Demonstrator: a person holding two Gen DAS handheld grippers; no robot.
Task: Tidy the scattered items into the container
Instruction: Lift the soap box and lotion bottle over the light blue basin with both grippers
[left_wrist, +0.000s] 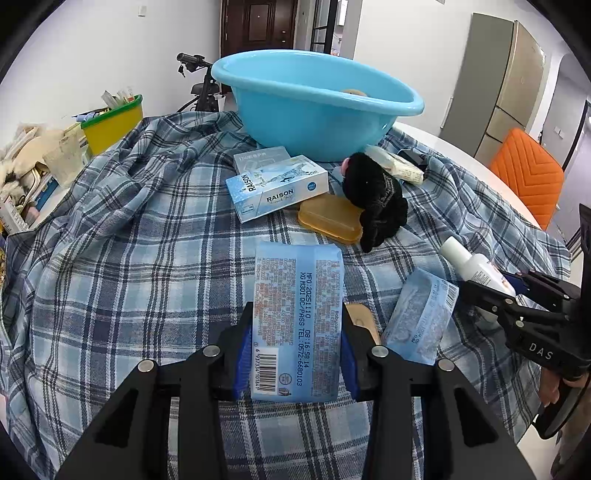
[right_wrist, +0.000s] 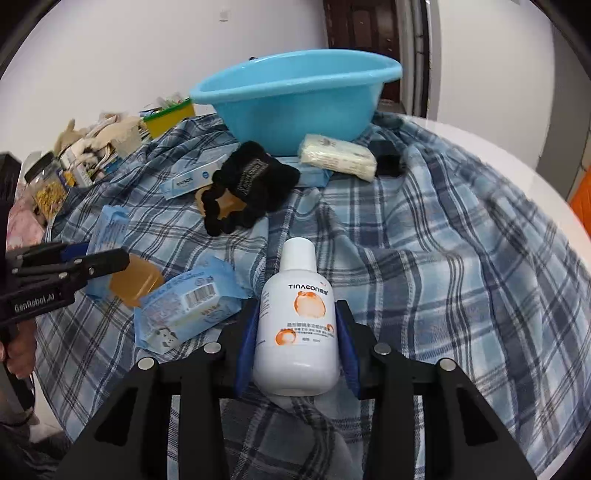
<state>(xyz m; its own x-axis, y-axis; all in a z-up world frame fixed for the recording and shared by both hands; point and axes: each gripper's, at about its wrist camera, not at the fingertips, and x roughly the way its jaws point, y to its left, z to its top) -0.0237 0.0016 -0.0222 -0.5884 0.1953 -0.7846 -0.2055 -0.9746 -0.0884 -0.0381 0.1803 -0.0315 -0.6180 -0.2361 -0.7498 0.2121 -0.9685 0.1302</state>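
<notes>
White round worktop (right_wrist: 546, 192), bare only along its right edge; the rest lies under a rumpled blue-and-white plaid cloth (right_wrist: 443, 258). Large light-blue plastic basin (left_wrist: 314, 107) at the far edge of the worktop, upright; one tan object inside shows only as a sliver above the rim and cannot be identified. Black plush toy (left_wrist: 376, 199) just in front of the basin, overlapping an amber translucent plastic lid (left_wrist: 328, 218). Pale-blue "RAISON" carton (left_wrist: 277, 188) to the left of the toy, stacked on a second grey box that is mostly covered. Cream wrapped packet (right_wrist: 336, 155) beside the basin's base, with a black item behind it, too dark to make out. Light-blue printed wipes pack (left_wrist: 295, 325), near edge, clenched between the fingers of the left gripper (left_wrist: 295, 354). White plastic "TINACON" bottle (right_wrist: 299, 321), lying with its cap toward the basin, between the blue pads of the right gripper (right_wrist: 295, 350), which press its sides. Second small blue wipes packet (right_wrist: 184, 306) lies between the two grippers, partly covering another amber lid (right_wrist: 133, 280).
</notes>
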